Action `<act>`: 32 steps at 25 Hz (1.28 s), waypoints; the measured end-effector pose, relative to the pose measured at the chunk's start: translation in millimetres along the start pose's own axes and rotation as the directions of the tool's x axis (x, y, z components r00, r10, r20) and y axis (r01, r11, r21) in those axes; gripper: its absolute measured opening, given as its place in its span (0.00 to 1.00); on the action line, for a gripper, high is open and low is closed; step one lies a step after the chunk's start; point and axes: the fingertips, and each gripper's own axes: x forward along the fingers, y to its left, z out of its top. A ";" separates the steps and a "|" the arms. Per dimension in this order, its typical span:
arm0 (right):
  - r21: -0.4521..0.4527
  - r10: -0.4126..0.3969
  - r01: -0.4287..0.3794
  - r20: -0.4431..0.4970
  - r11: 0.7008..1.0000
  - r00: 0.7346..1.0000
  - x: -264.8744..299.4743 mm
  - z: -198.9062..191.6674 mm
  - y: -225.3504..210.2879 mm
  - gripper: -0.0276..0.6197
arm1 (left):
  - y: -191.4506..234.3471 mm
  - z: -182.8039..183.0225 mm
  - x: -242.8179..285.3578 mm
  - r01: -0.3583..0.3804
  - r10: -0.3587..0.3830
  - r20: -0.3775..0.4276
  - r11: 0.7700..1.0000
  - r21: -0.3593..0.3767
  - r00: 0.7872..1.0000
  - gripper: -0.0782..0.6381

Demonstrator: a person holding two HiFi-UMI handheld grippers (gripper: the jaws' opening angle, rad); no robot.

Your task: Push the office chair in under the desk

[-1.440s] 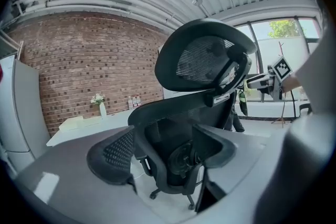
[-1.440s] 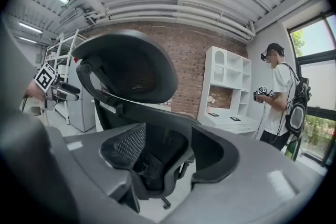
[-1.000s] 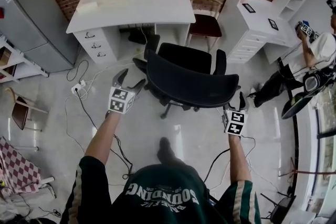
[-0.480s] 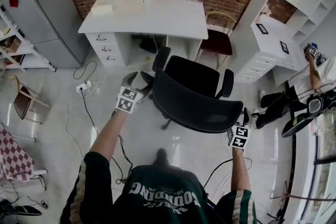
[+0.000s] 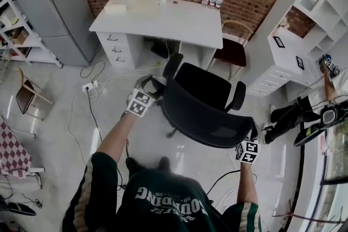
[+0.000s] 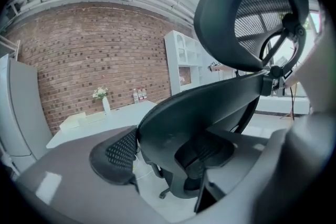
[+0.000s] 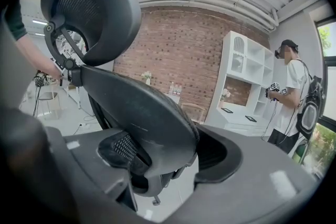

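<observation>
Chair (image 5: 209, 111) has rolled a bit nearer the counter (image 5: 179, 22) and swung. Its backrest (image 5: 206, 119) now sits skewed, left end ahead of the right. Left tongs (image 5: 152, 84) have come in onto the backrest's left edge, and right tongs (image 5: 253, 133) have stayed at its right edge.

Key relation: the backrest's long axis runs crosswise between the two tongs, and the counter's kneehole (image 5: 163, 50) lies beyond the seat, up and slightly left in the head view. Left tongs are nearer the counter, right tongs trail.

Left tongs are spread wide, have just been closing a little, and the backrest edge sits between them. Right tongs are also spread, straddling the other edge. A firm pinch doesn't show on either side.

Chair is on the floor in front of the counter, seat short of the kneehole, not yet under. Judgement: the push should go forward, with the right side catching up to square the chair.
</observation>
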 end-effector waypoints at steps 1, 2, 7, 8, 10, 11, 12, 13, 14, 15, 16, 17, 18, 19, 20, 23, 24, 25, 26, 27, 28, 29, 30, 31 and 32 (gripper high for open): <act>0.001 0.000 0.000 -0.007 1.000 1.000 0.3 0.0 1.1 0.51 | 2.3 -0.5 -1.1 -0.005 0.005 0.000 1.000 0.015 1.000 0.56; 0.001 0.001 -0.001 -0.017 1.000 1.000 -0.2 -0.6 2.6 0.51 | 3.7 -2.0 -2.6 -0.010 0.010 -0.002 0.999 0.031 1.000 0.54; 0.003 0.000 0.000 -0.062 1.000 0.998 -1.3 -4.1 7.4 0.51 | 7.3 -7.7 -9.1 -0.042 0.042 0.005 0.998 0.054 0.999 0.49; 0.002 -0.001 0.001 -0.068 1.000 0.998 -1.9 -4.3 8.7 0.51 | 8.3 -8.3 -11.5 -0.052 0.051 0.011 0.998 0.048 0.999 0.47; -0.001 -0.006 0.006 -0.079 1.000 0.997 -4.1 -3.6 11.8 0.50 | 10.6 -8.8 -16.3 -0.059 0.058 0.017 0.998 0.039 0.998 0.47; -0.003 -0.008 0.007 -0.082 1.000 0.997 -5.2 -2.9 13.6 0.50 | 11.8 -9.1 -18.2 -0.054 0.053 0.014 0.998 0.041 0.998 0.47; -0.005 -0.008 0.008 -0.083 1.000 0.997 -6.1 -2.5 15.7 0.50 | 13.0 -9.5 -20.0 -0.047 0.047 0.008 0.998 0.047 0.999 0.46; -0.005 -0.009 0.008 -0.082 1.000 0.997 -7.1 -2.4 18.2 0.50 | 14.1 -10.5 -22.0 -0.041 0.041 0.001 0.998 0.053 0.999 0.46; -0.006 -0.010 0.010 -0.080 1.000 0.997 -8.4 -2.9 20.9 0.50 | 14.8 -12.0 -24.9 -0.036 0.036 -0.004 0.998 0.059 0.999 0.46; -0.006 -0.012 0.012 -0.077 1.000 0.997 -10.1 -3.4 23.6 0.50 | 15.1 -14.1 -28.4 -0.034 0.034 -0.005 0.997 0.063 0.999 0.46; -0.005 -0.013 0.013 -0.073 1.000 0.997 -11.8 -3.7 26.6 0.50 | 15.4 -16.3 -32.5 -0.034 0.034 -0.003 0.997 0.064 0.999 0.46; -0.006 -0.013 0.012 -0.070 1.000 0.997 -13.1 -3.3 29.9 0.50 | 16.2 -18.3 -37.0 -0.035 0.035 0.000 0.997 0.063 0.999 0.46; -0.007 -0.010 0.010 -0.069 1.000 0.998 -14.1 -2.8 33.8 0.50 | 17.3 -20.5 -42.0 -0.038 0.038 0.003 0.997 0.061 0.999 0.46; -0.009 -0.007 0.006 -0.068 1.000 0.998 -15.1 -2.3 38.2 0.50 | 18.6 -23.0 -47.4 -0.041 0.041 0.008 0.997 0.059 0.999 0.46; -0.011 -0.003 0.002 -0.067 1.000 0.998 -16.3 -1.9 43.3 0.50 | 20.0 -25.9 -53.4 -0.045 0.044 0.012 0.997 0.056 0.999 0.46; -0.019 0.009 -0.010 -0.068 1.000 0.998 -21.0 -1.5 59.1 0.50 | 24.6 -34.1 -72.2 -0.054 0.053 0.018 0.997 0.051 0.998 0.46; -0.021 0.010 -0.012 -0.069 1.000 0.998 -22.8 -0.9 63.6 0.50 | 26.3 -36.4 -78.5 -0.057 0.056 0.019 0.997 0.049 0.998 0.46; -0.023 0.011 -0.013 -0.069 1.000 0.998 -24.7 -0.9 67.9 0.50 | 27.8 -38.8 -84.9 -0.059 0.059 0.018 0.997 0.045 0.998 0.46; -0.026 0.011 -0.013 -0.069 1.000 0.998 -26.6 -1.9 71.6 0.50 | 29.0 -41.6 -91.4 -0.061 0.061 0.018 0.997 0.040 0.998 0.46; -0.029 0.010 -0.012 -0.069 0.999 0.998 -28.2 -3.2 74.9 0.50 | 30.1 -44.4 -97.5 -0.063 0.062 0.018 0.997 0.036 0.998 0.46; -0.034 0.008 -0.010 -0.067 0.999 0.998 -29.3 -3.6 78.0 0.50 | 31.5 -46.9 -103.0 -0.065 0.064 0.019 0.997 0.033 0.998 0.46; -0.038 0.006 -0.009 -0.065 0.999 0.998 -29.8 -3.6 81.2 0.50 | 33.3 -49.0 -108.0 -0.066 0.065 0.020 0.997 0.032 0.998 0.46; -0.041 0.005 -0.008 -0.065 0.999 0.998 -29.9 -3.7 84.6 0.50 | 35.5 -51.1 -112.9 -0.067 0.067 0.021 0.997 0.031 0.998 0.46; -0.044 0.005 -0.008 -0.066 0.999 0.998 -29.7 -4.1 88.1 0.50 | 37.9 -53.4 -118.1 -0.069 0.068 0.022 0.997 0.030 0.997 0.46; -0.049 0.006 -0.009 -0.069 0.999 0.998 -29.2 -4.8 91.3 0.50 | 40.4 -55.8 -123.4 -0.071 0.070 0.022 0.997 0.029 0.997 0.46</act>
